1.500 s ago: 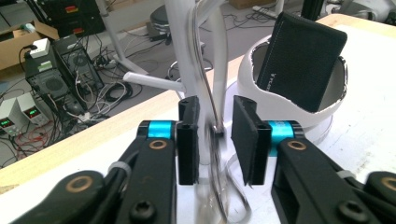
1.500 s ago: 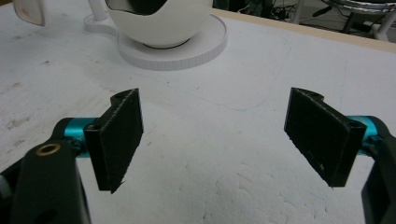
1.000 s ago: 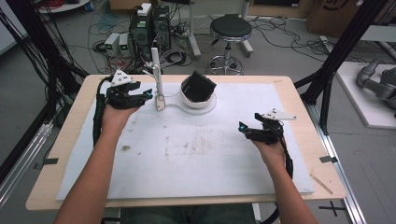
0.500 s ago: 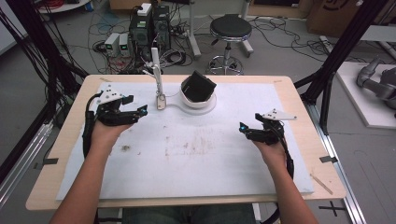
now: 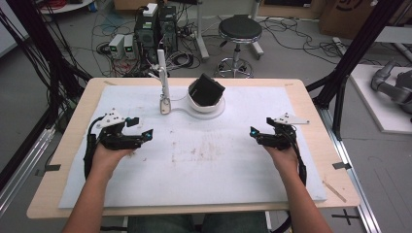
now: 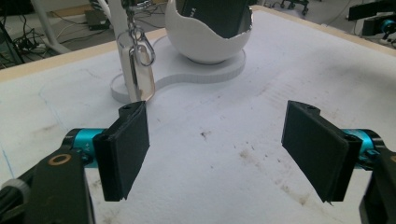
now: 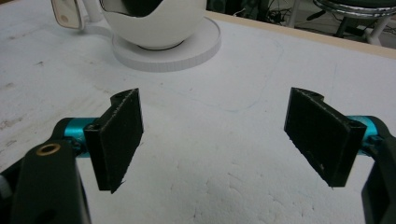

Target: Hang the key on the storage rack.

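My two grippers, left [image 5: 141, 136] just spreading, right [image 5: 256, 136] gaping, both empty; one white bowl [image 5: 206, 104], one stand [image 5: 164, 87] ahead.

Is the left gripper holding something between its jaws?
No, in the left gripper view the left gripper has its jaws wide apart, with the bare white table cover between them.

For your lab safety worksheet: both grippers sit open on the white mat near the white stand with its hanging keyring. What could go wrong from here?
1. The keyring tag hangs loose from the thin post; a reach by the left gripper might swing it or tip the post.
2. The black box sits tilted in the white bowl, so a nudge from the right gripper may dislodge it.
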{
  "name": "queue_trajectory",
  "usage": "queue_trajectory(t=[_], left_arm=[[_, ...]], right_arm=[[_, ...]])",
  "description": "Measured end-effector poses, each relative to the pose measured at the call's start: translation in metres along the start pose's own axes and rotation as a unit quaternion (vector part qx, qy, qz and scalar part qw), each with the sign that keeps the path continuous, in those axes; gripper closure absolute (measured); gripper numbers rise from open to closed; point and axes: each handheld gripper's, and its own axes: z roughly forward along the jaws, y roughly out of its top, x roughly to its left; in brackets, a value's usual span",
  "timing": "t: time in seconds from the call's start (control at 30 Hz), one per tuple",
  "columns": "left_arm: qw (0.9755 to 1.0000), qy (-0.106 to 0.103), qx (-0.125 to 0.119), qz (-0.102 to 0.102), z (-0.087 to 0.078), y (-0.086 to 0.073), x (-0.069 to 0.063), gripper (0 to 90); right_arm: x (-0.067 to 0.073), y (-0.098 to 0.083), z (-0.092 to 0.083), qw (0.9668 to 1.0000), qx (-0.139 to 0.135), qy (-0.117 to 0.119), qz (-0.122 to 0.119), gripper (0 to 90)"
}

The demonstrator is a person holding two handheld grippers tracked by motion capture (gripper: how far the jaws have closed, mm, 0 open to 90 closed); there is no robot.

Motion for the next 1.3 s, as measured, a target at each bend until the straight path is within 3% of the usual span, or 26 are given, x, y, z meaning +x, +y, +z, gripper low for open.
queue_trajectory(t=[0.2,0.53,1.3], left_arm=[[0.9998,-0.014,0.012,-0.002,0.002,-0.014,0.000,20.5],[0.9997,-0.024,0.008,0.002,0.004,-0.013,-0.002,20.4],[0.9996,-0.014,0.025,-0.008,0.006,-0.019,0.005,20.4]], right_arm=[[0.001,0.000,0.002,1.0000,0.006,-0.002,-0.006,19.9],[0.004,0.000,0.000,0.9998,0.010,-0.007,-0.013,20.0],[0.000,-0.002,0.001,0.9998,0.014,-0.006,-0.012,20.0]])
